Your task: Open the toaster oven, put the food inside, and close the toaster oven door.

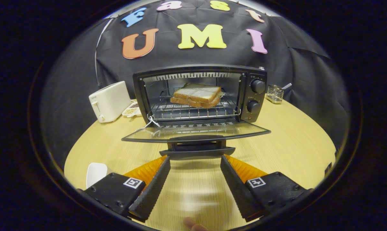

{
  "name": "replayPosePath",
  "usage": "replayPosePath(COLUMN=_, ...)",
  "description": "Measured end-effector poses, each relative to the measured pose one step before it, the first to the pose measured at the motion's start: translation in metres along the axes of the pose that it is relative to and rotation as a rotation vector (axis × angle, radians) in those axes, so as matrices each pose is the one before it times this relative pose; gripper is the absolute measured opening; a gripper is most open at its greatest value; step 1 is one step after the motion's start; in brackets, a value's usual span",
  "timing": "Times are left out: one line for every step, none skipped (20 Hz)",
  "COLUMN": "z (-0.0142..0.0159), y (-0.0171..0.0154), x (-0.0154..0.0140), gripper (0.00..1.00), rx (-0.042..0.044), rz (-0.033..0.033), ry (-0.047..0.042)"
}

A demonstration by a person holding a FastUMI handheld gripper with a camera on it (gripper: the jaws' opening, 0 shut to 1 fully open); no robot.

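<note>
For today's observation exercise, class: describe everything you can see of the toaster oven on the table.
The toaster oven is a black box with two round knobs on its right panel. Its glass door lies folded down flat, handle toward the tongs, which are open just short of it. A sandwich rests on the wire rack inside. It stands on the wooden table, beside a white toaster.

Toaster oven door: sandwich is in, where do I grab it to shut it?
Probably the black handle bar along the front edge of the door, which lies flat open. The gripper is open with its fingertips just short of it, so come from the front and under, then lift toward the sandwich.
</note>
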State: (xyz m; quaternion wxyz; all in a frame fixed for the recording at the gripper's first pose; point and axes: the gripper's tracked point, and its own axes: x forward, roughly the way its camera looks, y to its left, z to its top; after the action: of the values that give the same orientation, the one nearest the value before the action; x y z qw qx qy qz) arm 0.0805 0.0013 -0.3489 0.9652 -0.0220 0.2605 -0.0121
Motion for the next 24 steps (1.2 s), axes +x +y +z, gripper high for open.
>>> replayPosePath(z=0.00483, y=0.00062, x=-0.00269, gripper=1.0, rx=-0.00081, rz=0.00118, ry=-0.01954)
replayPosePath(z=0.0056, y=0.00009, x=-0.00201, gripper=1.0, rx=-0.00518, rz=0.00107, ry=-0.02541)
replayPosePath(z=0.00575, y=0.00041, x=-0.00248, gripper=1.0, rx=-0.01052, rz=-0.00025, ry=-0.02389)
replayPosePath(z=0.00322, y=-0.00027, x=-0.00022, gripper=1.0, rx=-0.01114, rz=-0.00201, ry=-0.01597)
replayPosePath(z=0.00456, y=-0.00057, x=-0.00118, gripper=1.0, rx=-0.01912, rz=-0.00193, ry=-0.01452)
replayPosePath(z=0.00589, y=-0.00031, x=-0.00072, gripper=1.0, rx=-0.02326, rz=-0.00271, ry=-0.01905)
replayPosePath(z=0.00571, y=-0.00047, x=-0.00107, gripper=1.0, rx=-0.02049, rz=-0.0007, ry=-0.02034)
replayPosePath(z=0.00334, y=0.00043, x=-0.00037, gripper=1.0, rx=-0.0108, rz=0.00151, ry=-0.01656)
replayPosePath(z=0.00542, y=-0.00003, x=-0.00051, gripper=1.0, rx=-0.00423, rz=0.00286, ry=-0.014)
replayPosePath(z=0.00442, y=-0.00381, x=0.00244, gripper=1.0, rx=-0.00451, rz=-0.00961, ry=-0.01625)
replayPosePath(z=0.00793, y=-0.00226, x=0.00254, gripper=1.0, rx=-0.0011, rz=0.00251, ry=-0.01843)
replayPosePath(z=0.00656, y=-0.00028, x=0.00088, gripper=1.0, rx=-0.00299, rz=-0.0028, ry=-0.01127)
replayPosePath(z=0.00508, y=-0.00228, x=0.00111, gripper=1.0, rx=-0.00143, rz=-0.00014, ry=-0.00804)
replayPosePath(z=-0.00294, y=-0.00862, x=0.00373, gripper=1.0, rx=-0.00377, rz=-0.01673, ry=-0.0023)
replayPosePath(z=0.00355, y=-0.006, x=0.00202, gripper=1.0, rx=-0.0054, rz=-0.01631, ry=0.00095)
replayPosePath(z=0.00386, y=-0.00461, x=0.0038, gripper=1.0, rx=0.00135, rz=-0.00935, ry=0.00001)
replayPosePath(z=0.00471, y=-0.00294, x=-0.00067, gripper=1.0, rx=0.00702, rz=0.00269, ry=0.00131)
replayPosePath(z=0.00564, y=0.00059, x=-0.00396, gripper=1.0, rx=0.01241, rz=0.01143, ry=-0.00536)
replayPosePath(z=0.00692, y=-0.00001, x=-0.00578, gripper=1.0, rx=0.00681, rz=0.01037, ry=-0.00938)
replayPosePath(z=0.0082, y=-0.00173, x=-0.00772, gripper=1.0, rx=0.00731, rz=0.0028, ry=-0.01087)
replayPosePath(z=0.00779, y=-0.00062, x=-0.00872, gripper=1.0, rx=0.00455, rz=0.00078, ry=-0.01059)
replayPosePath(z=0.01008, y=-0.00044, x=-0.01149, gripper=1.0, rx=0.0051, rz=0.0026, ry=-0.01575)
replayPosePath(z=0.01338, y=0.00108, x=-0.01231, gripper=1.0, rx=0.00478, rz=0.0056, ry=-0.01842)
replayPosePath(z=0.01128, y=0.00168, x=-0.0115, gripper=1.0, rx=0.00575, rz=0.00815, ry=-0.01754)
